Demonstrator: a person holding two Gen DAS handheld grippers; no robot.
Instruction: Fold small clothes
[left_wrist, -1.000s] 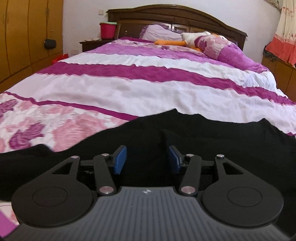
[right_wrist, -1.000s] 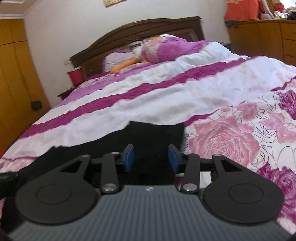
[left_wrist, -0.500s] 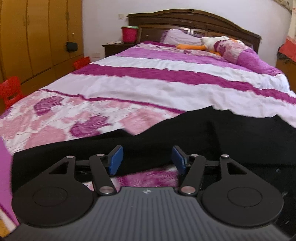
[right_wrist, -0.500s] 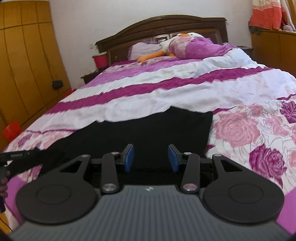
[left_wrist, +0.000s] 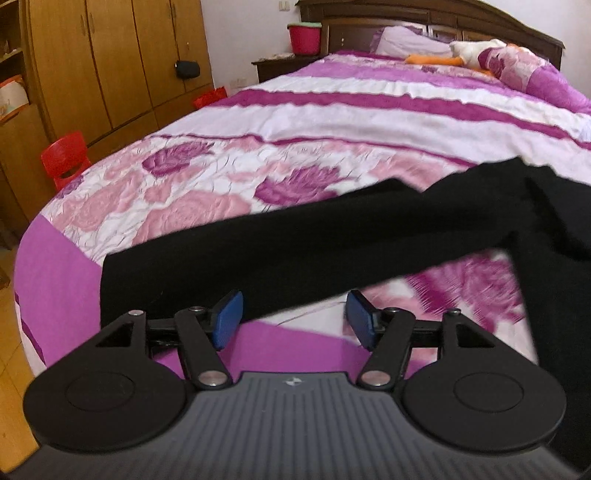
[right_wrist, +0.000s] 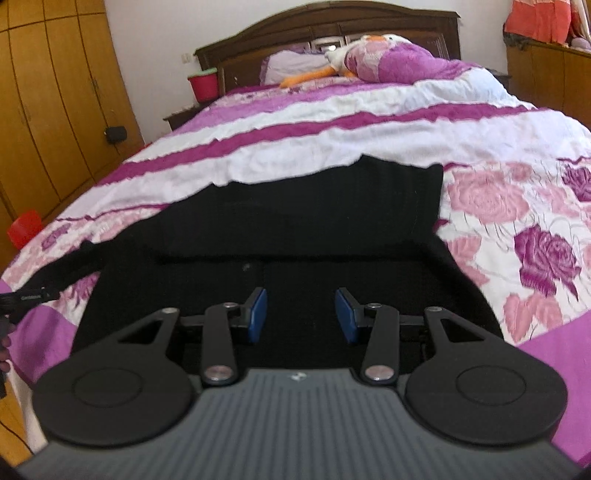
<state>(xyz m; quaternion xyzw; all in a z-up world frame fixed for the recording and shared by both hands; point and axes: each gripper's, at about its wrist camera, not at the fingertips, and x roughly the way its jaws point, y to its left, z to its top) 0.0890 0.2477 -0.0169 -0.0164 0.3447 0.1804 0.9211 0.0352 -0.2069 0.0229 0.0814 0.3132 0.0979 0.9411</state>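
Sleeve of the black knit garment stretches across the pink-and-purple floral quilt. My left gripper, jaws just widened and empty, should pinch its cuff squarely; my right gripper hovers half-open, empty, over the body.

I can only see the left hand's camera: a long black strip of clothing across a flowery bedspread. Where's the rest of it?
Observer: The right camera shows it. The black garment has its wide body lying flat on the bedspread, and a fold edge runs across it.
Operator: Is the other claw gripping it?
Observer: No. The right gripper hangs over the garment's near part with its jaws apart, pinching nothing.
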